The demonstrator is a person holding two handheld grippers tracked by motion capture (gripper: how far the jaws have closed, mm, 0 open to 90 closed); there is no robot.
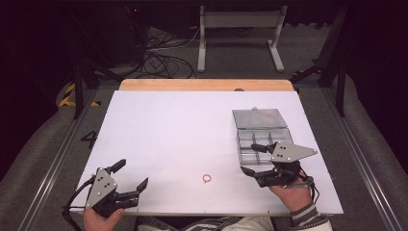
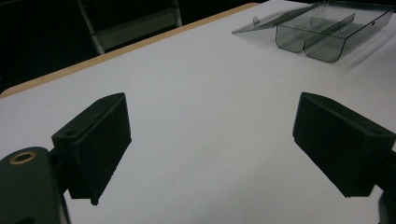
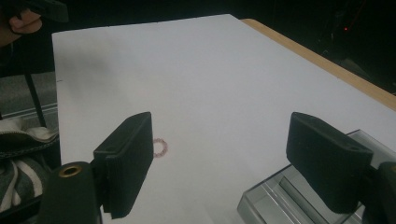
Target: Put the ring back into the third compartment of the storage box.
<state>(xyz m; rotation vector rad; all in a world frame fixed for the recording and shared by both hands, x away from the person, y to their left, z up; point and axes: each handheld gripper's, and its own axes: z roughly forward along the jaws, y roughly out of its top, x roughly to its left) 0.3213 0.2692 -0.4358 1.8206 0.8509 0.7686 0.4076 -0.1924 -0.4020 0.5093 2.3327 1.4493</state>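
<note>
High view first: the small ring [image 1: 207, 178] lies flat on the white bench [image 1: 168, 134], alone near the front edge, roughly midway between my two hands and touching nothing. In the right gripper view the ring [image 3: 159, 147] sits on the bench just past my left-hand jaw, outside the gap rather than between the pads, so nothing has it yet.

The compartment box [image 1: 263, 144] stands toward the right side of the bench, its clear lid [image 1: 260, 118] folded back flat behind it. The compartments I can make out look empty, though the part under my right hand is hidden. From the left gripper view the box [image 2: 322, 37] sits well off at the far corner, lid open.

My right hand-held gripper [image 1: 254, 159] hovers over the near edge of the box with its jaws spread and nothing between them. My left hand-held gripper [image 1: 131, 174] rests low at the front left corner, well apart from the ring, also spread wide and empty.

As I judge it, the box is open and ready, but the ring is not yet picked up: the reach, the grasp and the drop into a compartment all remain.
</note>
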